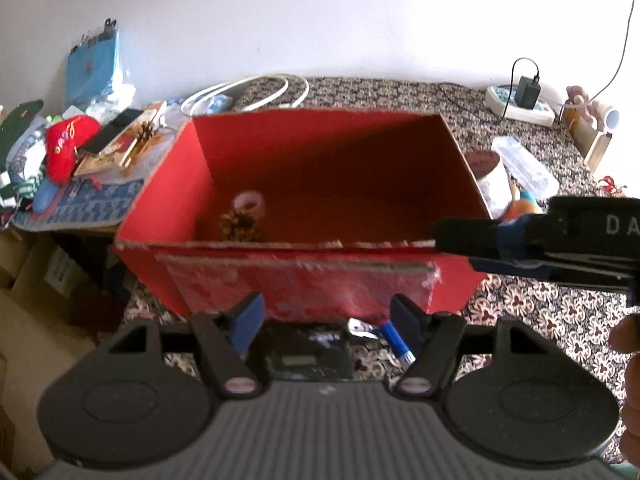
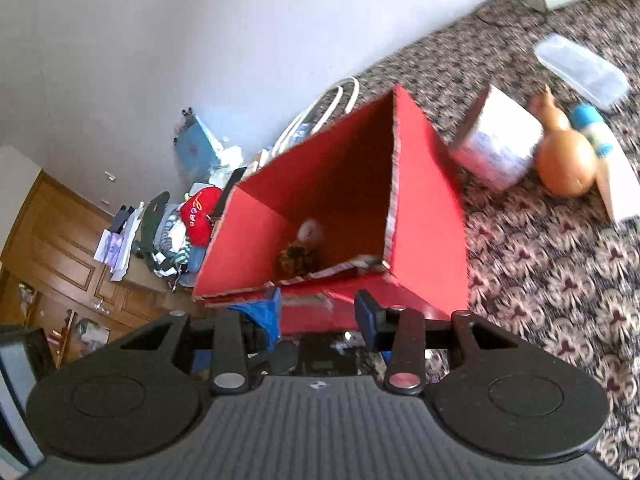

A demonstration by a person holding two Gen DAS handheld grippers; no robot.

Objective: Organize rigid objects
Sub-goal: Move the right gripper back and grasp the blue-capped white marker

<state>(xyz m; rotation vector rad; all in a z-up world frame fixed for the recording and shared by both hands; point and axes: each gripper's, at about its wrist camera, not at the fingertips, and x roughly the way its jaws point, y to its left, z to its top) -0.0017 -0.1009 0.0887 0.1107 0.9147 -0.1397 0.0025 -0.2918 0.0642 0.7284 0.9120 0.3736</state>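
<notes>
I'm hovering both grippers just in front of the red box (image 1: 320, 184), my landmark. Left gripper (image 1: 326, 320): jaws released, gripping nothing. Right gripper (image 2: 318, 312): jaws apart too, nothing pressed between them. Inside the box, at its near left corner, a pine cone (image 1: 239, 225) and a white tape roll (image 1: 250, 204) are already sitting, so the task is only partly done. Still waiting outside, right of the box on the patterned surface (image 2: 560, 300): a white tub (image 2: 496, 148), an orange gourd-shaped thing (image 2: 564, 160), a clear plastic container (image 2: 584, 68). In front of the box, below my left jaws, a blue marker (image 1: 394, 340) and a dark flat device, too blurred to identify. I'm judging most of the sorting is left.
</notes>
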